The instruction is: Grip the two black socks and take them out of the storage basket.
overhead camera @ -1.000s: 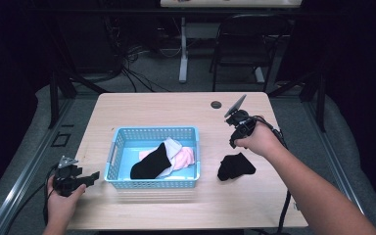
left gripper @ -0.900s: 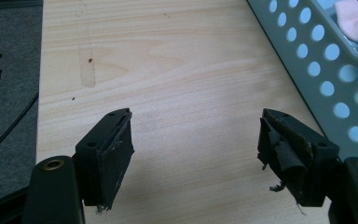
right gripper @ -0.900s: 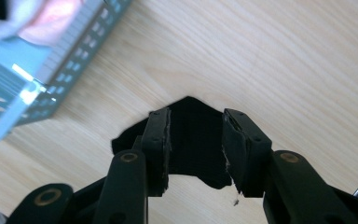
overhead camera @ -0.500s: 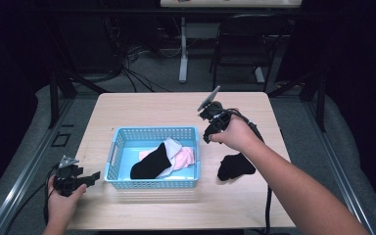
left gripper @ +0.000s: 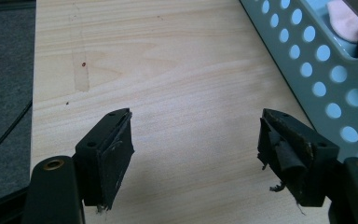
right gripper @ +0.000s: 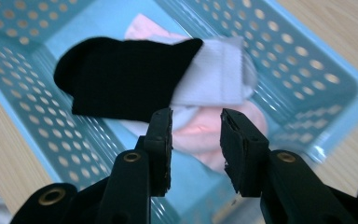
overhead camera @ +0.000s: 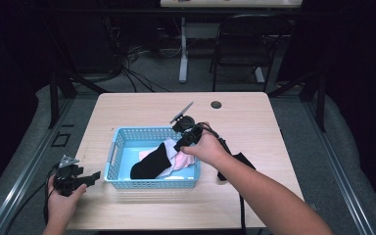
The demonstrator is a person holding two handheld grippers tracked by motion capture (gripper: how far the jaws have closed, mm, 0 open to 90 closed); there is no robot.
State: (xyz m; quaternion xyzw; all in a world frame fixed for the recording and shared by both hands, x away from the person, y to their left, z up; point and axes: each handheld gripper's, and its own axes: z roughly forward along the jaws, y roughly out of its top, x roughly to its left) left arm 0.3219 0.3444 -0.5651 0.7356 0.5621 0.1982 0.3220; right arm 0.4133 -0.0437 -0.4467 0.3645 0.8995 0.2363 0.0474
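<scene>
Right gripper (right gripper: 196,140) over blue perforated plastic basket (right gripper: 307,65), jaws just narrowing, nothing grasped, above black sock (right gripper: 121,77). Left gripper (left gripper: 196,149) released, empty.

A round grommet (overhead camera: 216,105) sits in the wooden table (overhead camera: 142,107), a chair (overhead camera: 245,44) standing beyond.

A basket (overhead camera: 152,181) sat toward the tabletop's (overhead camera: 142,105) near edge, socks (overhead camera: 149,163) in it (another sock (overhead camera: 242,159) lay right).

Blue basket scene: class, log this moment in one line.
right gripper: open, over blue basket | socks inside | left gripper: open, idle
</scene>
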